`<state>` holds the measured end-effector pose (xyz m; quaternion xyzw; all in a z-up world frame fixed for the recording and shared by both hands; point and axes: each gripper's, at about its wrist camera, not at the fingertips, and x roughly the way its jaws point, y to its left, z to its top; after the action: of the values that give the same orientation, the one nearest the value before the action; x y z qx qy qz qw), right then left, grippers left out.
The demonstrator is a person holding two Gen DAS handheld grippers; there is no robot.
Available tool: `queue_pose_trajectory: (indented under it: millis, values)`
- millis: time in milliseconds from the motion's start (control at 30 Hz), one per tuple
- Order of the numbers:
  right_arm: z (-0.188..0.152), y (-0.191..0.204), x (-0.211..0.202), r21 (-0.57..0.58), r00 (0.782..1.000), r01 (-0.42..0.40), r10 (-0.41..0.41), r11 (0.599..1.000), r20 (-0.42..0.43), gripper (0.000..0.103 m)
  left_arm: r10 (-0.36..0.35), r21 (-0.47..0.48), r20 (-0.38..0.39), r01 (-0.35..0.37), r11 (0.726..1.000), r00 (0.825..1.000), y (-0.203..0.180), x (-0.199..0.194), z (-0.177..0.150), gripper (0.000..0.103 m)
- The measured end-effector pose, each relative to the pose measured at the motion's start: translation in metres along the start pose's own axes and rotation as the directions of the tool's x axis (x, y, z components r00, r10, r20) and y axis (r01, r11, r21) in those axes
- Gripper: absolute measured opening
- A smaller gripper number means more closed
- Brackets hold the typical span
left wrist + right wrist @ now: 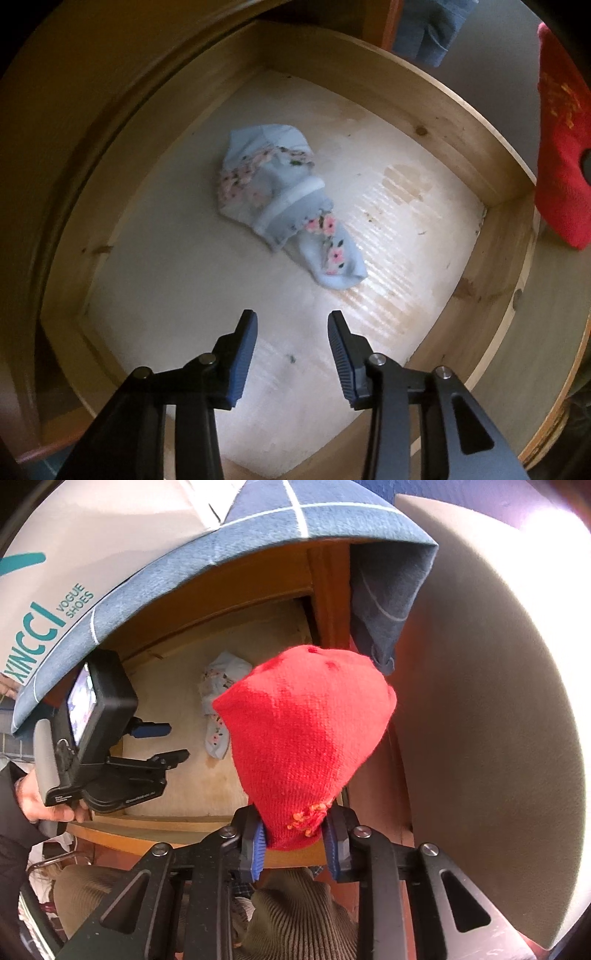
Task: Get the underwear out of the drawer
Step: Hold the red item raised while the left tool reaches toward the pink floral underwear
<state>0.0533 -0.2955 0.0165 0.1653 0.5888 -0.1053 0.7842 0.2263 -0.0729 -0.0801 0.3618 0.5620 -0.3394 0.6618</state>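
**Handling: Floral Garment in Open Drawer**

Left gripper [291,321]: fingers apart, empty, poised above the near part of the drawer floor. Right gripper [293,836]: clamped on a red knit garment [306,738], held outside the drawer's front corner.

Light-blue floral underwear [280,199]: lies crumpled mid-floor of the wooden drawer [491,173], apart from all walls, ahead of the left gripper.

Expected handling: light, soft, limp; it will drape and may slide on the smooth floor. Recommended hold: the raised central fold near the white band, where layers bunch. Pinch several layers; a single edge may slip.
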Motion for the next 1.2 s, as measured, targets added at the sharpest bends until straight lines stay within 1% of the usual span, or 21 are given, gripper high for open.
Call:
queue_pose_trajectory:
  millis: [33, 100, 167, 233, 333, 433, 500, 600, 700, 733, 933, 1033, 1100, 1133, 1167, 1200]
  values:
    - [0.000, 0.001, 0.000, -0.003, 1.000, 0.000, 0.000, 1.000, 0.001, 0.023, 0.000, -0.007, -0.011, 0.000, 1.000, 1.000, -0.002, -0.001, -0.004, 0.041]
    - [0.000, 0.004, -0.002, -0.009, 1.000, 0.004, -0.004, 1.000, 0.006, 0.023, -0.003, -0.028, -0.034, 0.002, 1.000, 0.999, 0.007, -0.001, -0.021, 0.041]
    - [-0.001, 0.008, -0.004, -0.024, 1.000, 0.013, -0.012, 1.000, 0.012, 0.023, 0.009, -0.039, -0.044, -0.010, 0.999, 0.999, 0.005, 0.000, -0.032, 0.041]
    - [-0.002, 0.012, -0.007, -0.035, 0.999, 0.023, -0.022, 0.999, 0.025, 0.023, 0.024, -0.051, -0.031, -0.025, 0.998, 0.999, 0.002, -0.003, -0.040, 0.041]
    - [-0.005, 0.016, -0.011, -0.048, 0.999, 0.028, -0.026, 0.998, 0.038, 0.023, 0.015, -0.086, -0.024, -0.017, 0.996, 1.000, 0.001, -0.008, -0.048, 0.041]
    - [-0.006, 0.017, -0.012, -0.049, 0.999, 0.030, -0.028, 0.998, 0.038, 0.023, 0.015, -0.098, -0.007, -0.016, 0.995, 1.000, -0.002, -0.012, -0.050, 0.041]
    - [-0.006, 0.015, -0.013, -0.039, 0.999, 0.023, -0.021, 0.999, 0.042, 0.023, 0.033, -0.072, 0.012, -0.032, 0.997, 0.999, -0.005, -0.013, -0.050, 0.041]
    - [-0.008, 0.010, -0.015, -0.027, 0.998, 0.023, -0.021, 0.999, 0.054, 0.023, 0.051, -0.040, -0.005, -0.051, 0.998, 0.999, -0.007, -0.011, -0.048, 0.041]
    - [-0.008, 0.010, -0.017, -0.023, 0.999, 0.019, -0.017, 1.000, 0.051, 0.023, 0.050, -0.044, 0.008, -0.050, 0.998, 0.999, -0.008, -0.011, -0.041, 0.042]
    - [-0.008, 0.010, -0.017, -0.022, 0.999, 0.016, -0.015, 1.000, 0.048, 0.023, 0.052, -0.031, 0.013, -0.052, 0.998, 0.999, -0.010, -0.012, -0.041, 0.042]
    - [-0.009, 0.011, -0.023, -0.036, 0.998, 0.015, -0.013, 0.999, 0.062, 0.023, 0.062, -0.018, -0.004, -0.062, 0.998, 0.998, -0.019, -0.005, -0.042, 0.042]
    - [-0.010, 0.015, -0.033, -0.051, 0.996, 0.010, -0.006, 0.999, 0.087, 0.023, 0.077, -0.019, 0.001, -0.077, 0.997, 0.997, -0.024, -0.002, -0.031, 0.042]
    - [-0.008, 0.017, -0.043, -0.064, 0.995, 0.007, -0.001, 0.998, 0.100, 0.023, 0.090, -0.022, -0.001, -0.090, 0.996, 0.996, -0.037, 0.002, -0.029, 0.042]
    - [-0.006, 0.019, -0.048, -0.069, 0.994, 0.004, 0.003, 0.998, 0.105, 0.023, 0.090, -0.025, -0.006, -0.090, 0.996, 0.996, -0.034, 0.001, -0.029, 0.042]
    - [-0.003, 0.021, -0.056, -0.076, 0.993, -0.001, 0.010, 0.997, 0.114, 0.023, 0.091, -0.027, -0.010, -0.092, 0.995, 0.996, -0.023, 0.000, -0.030, 0.042]
    - [-0.001, 0.021, -0.061, -0.081, 0.992, -0.001, 0.010, 0.997, 0.122, 0.023, 0.097, -0.029, -0.016, -0.097, 0.995, 0.995, -0.023, 0.009, -0.027, 0.042]
